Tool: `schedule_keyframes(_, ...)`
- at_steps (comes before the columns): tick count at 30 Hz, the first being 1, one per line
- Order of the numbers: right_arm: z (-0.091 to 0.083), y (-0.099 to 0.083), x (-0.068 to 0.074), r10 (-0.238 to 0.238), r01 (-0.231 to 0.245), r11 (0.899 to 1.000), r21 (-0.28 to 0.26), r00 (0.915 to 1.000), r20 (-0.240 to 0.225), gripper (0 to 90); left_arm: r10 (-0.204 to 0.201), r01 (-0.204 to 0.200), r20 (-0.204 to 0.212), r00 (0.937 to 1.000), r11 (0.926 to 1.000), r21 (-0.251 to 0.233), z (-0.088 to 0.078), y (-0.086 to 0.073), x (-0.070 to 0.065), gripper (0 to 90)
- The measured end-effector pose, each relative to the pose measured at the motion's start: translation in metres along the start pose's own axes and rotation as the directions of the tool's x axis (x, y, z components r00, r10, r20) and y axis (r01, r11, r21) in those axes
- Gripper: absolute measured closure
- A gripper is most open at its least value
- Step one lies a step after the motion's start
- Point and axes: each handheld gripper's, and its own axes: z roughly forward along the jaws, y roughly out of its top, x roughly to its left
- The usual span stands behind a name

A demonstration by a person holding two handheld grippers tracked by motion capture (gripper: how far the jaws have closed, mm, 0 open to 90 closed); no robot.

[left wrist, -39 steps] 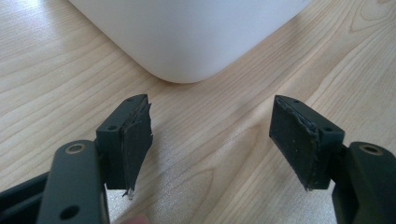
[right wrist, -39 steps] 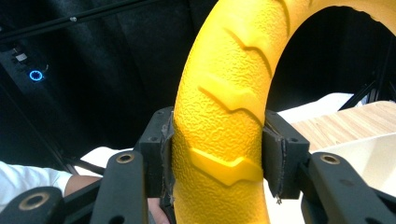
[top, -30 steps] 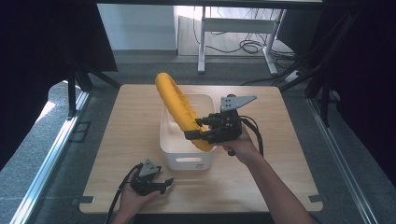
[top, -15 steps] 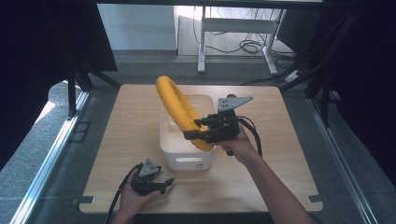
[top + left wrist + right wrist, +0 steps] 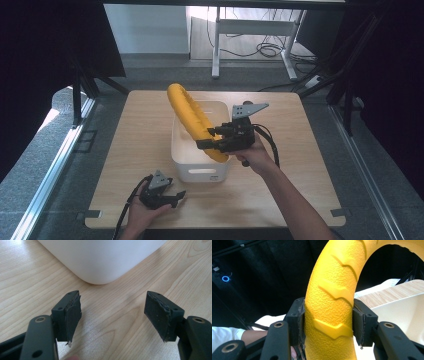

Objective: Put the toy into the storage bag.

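A yellow ring with tyre-like tread [image 5: 192, 120] [image 5: 332, 297] stands tilted over the white bin [image 5: 187, 167], rising up and to the left. My right gripper [image 5: 212, 139] [image 5: 328, 322] is shut on its lower part, both pads pressed against its sides, just above the bin's right rim. My left gripper [image 5: 167, 196] [image 5: 112, 317] rests on the table near the front edge, left of the bin's front wall, jaws open with nothing between them. The bin's rounded corner [image 5: 100, 265] lies just ahead of the left gripper.
The wooden table [image 5: 300, 150] has bare surface on both sides of the bin. A metal desk frame with cables [image 5: 250, 30] stands beyond the far edge. Dark curtains flank the table left and right.
The yellow ring and right gripper have shifted only slightly. The left gripper has stayed where it was.
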Motion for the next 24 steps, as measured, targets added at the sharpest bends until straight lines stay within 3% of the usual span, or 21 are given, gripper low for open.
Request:
schedule_keyframes(14,-0.007,-0.008,-0.012,0.031,-0.031,0.999,-0.009,0.9991,0.029,50.3,0.003,-0.003,0.006,1.0,1.0,0.0,0.0,0.0,0.0,29.7)
schedule_keyframes(24,-0.012,-0.015,-0.014,0.013,-0.013,1.0,0.004,0.9984,0.056,49.9,0.003,-0.003,0.007,1.0,1.0,-0.001,0.001,0.0,-0.001,29.7)
